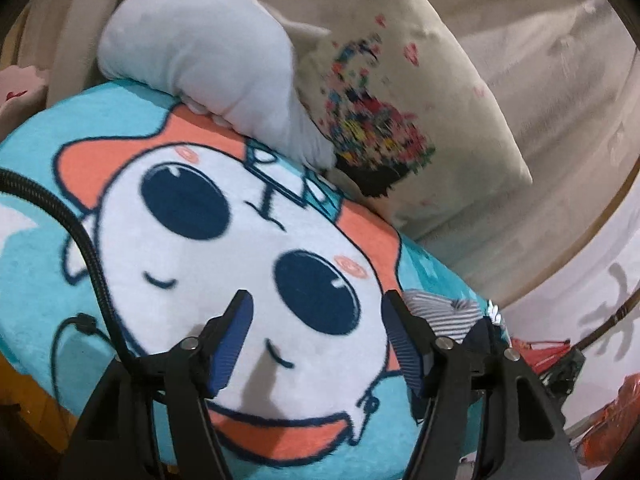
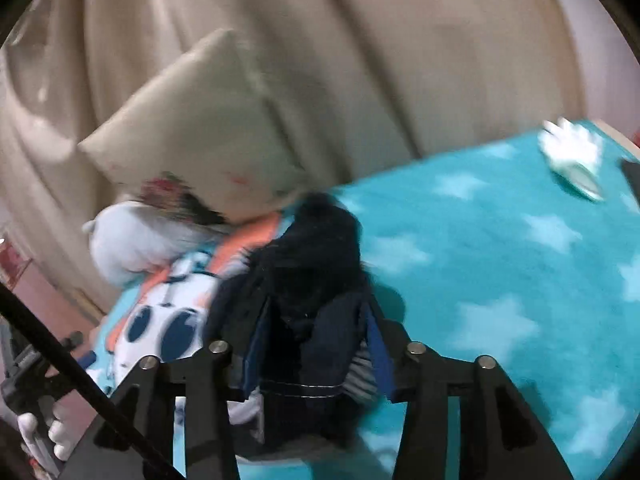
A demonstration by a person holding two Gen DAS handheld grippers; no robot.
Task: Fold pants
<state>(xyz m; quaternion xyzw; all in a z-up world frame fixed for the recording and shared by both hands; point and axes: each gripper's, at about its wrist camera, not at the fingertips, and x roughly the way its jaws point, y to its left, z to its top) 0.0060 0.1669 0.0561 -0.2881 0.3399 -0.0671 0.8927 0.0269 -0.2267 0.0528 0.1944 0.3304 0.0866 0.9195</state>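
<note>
The dark navy pants (image 2: pixel 308 280) are bunched in my right gripper (image 2: pixel 316 320), whose jaws are shut on the fabric, a grey striped inner part (image 2: pixel 362 376) showing by the right finger. They hang just over the turquoise star blanket (image 2: pixel 500 264). My left gripper (image 1: pixel 316 320) is open and empty above the cartoon face printed on the blanket (image 1: pixel 224 264). A bit of the striped and navy cloth (image 1: pixel 452 316) shows just right of its right finger.
A pale blue plush pillow (image 1: pixel 200 60) and a cream flowered cushion (image 1: pixel 400 92) lie at the blanket's far end against a beige curtain (image 2: pixel 360 40). A white item (image 2: pixel 572 152) lies on the blanket's far right. Red bags (image 1: pixel 540 352) are beyond the bed's edge.
</note>
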